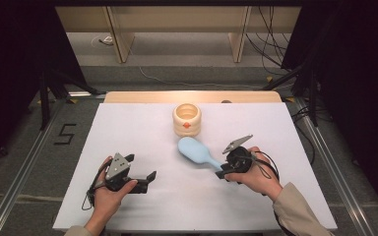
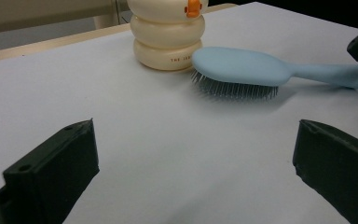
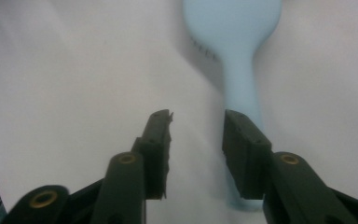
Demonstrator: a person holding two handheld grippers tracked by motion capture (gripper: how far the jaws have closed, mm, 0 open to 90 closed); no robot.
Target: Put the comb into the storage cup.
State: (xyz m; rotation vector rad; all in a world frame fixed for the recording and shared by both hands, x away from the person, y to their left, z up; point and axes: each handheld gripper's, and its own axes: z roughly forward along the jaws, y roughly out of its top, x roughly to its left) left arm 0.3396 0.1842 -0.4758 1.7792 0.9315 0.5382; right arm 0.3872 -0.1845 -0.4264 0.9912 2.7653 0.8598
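the light blue hairbrush (image 1: pixel 197 151) is lying bristles-down on the tabletop (image 1: pixel 142 132), handle aiming at the right gripper (image 3: pixel 196 122), which is sitting partly open, gripping nothing, handle beside one jaw. the left gripper (image 1: pixel 145 179) is waiting farther off, wide open, empty.

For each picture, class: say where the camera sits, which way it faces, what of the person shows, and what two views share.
High view: above the table, looking forward and down; both hands and forearms show.
Left gripper view: on the left gripper, looking low across the table; its open jaws show.
Right gripper view: on the right gripper, looking down; its parted jaws show.
Shared: all catch the blue hairbrush.
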